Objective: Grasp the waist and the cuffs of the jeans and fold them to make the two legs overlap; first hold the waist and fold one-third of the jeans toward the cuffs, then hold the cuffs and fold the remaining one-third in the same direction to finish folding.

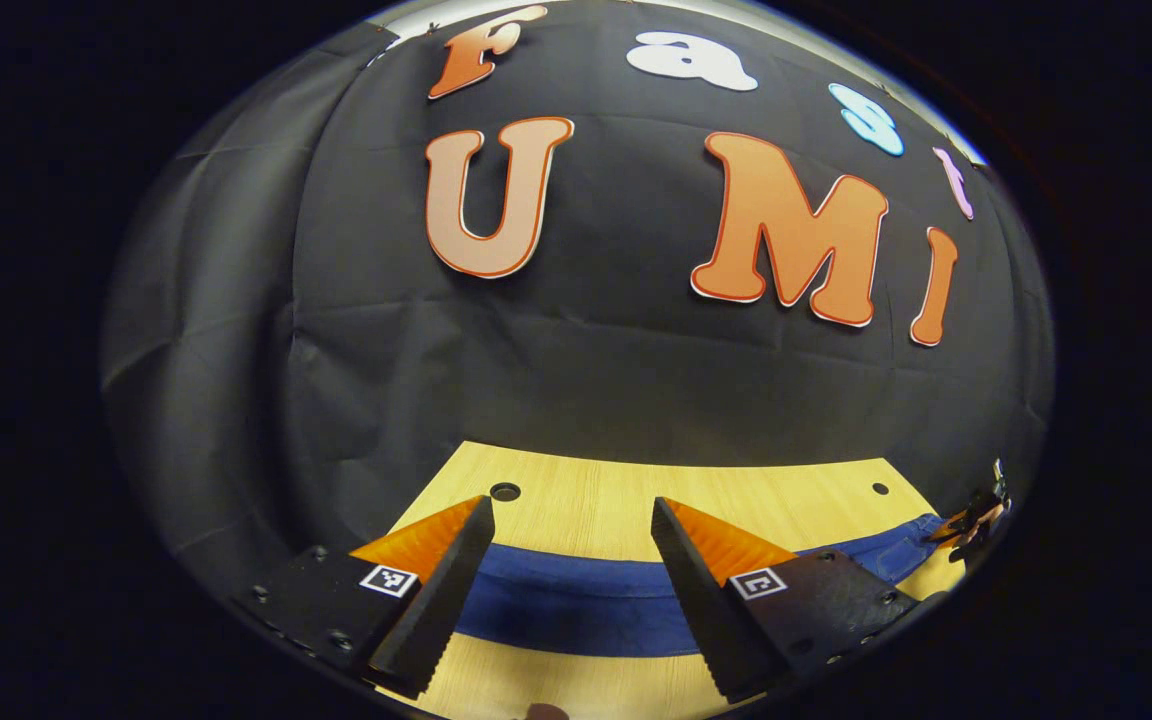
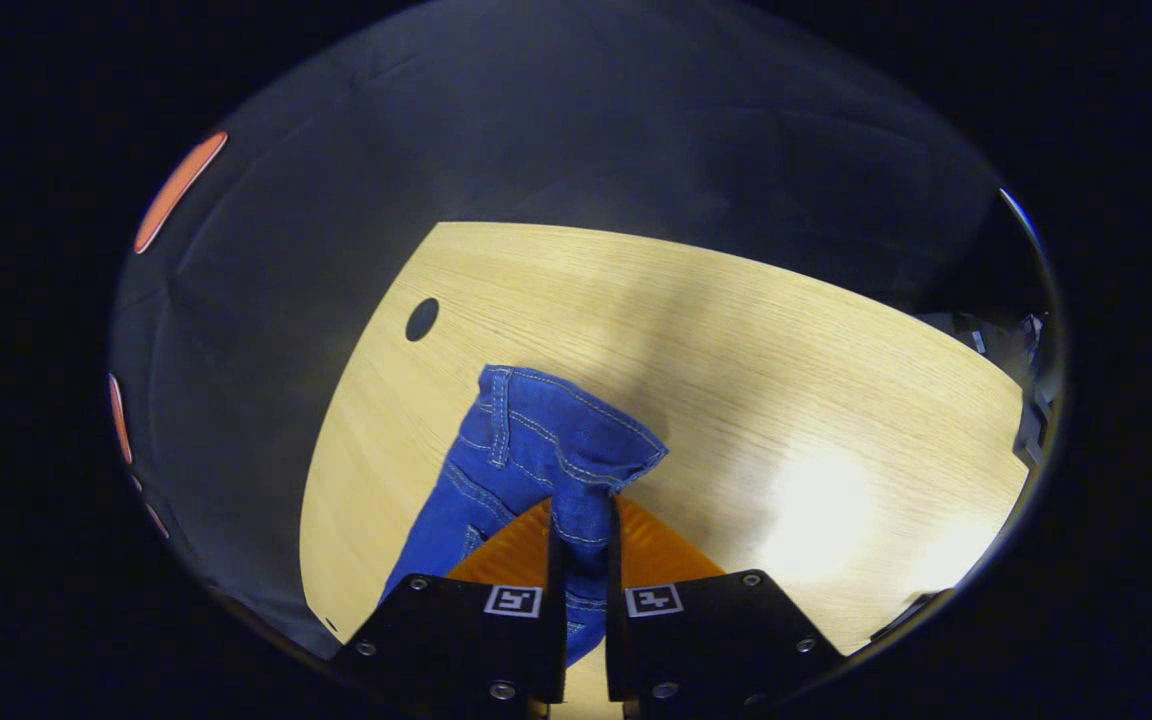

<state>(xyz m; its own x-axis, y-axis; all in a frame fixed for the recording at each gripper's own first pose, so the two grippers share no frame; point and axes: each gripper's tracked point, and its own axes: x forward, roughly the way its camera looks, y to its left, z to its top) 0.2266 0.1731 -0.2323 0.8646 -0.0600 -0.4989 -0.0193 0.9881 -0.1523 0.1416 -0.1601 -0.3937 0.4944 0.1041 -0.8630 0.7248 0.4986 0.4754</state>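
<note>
Right gripper (image 2: pixel 584 520) fingers pinch the jeans (image 2: pixel 536 450), which stretch sideways across the table (image 2: pixel 736 330); left gripper (image 1: pixel 571 530) gapes empty.

The left gripper's fingers (image 1: pixel 456 570) hide parts of the jeans (image 1: pixel 576 605).

Right gripper (image 2: pixel 584 520) at 6 o'clock, closed on bunched blue jeans (image 2: pixel 536 440); denim trails toward 7 o'clock over wooden worktop (image 2: pixel 786 350).
</note>
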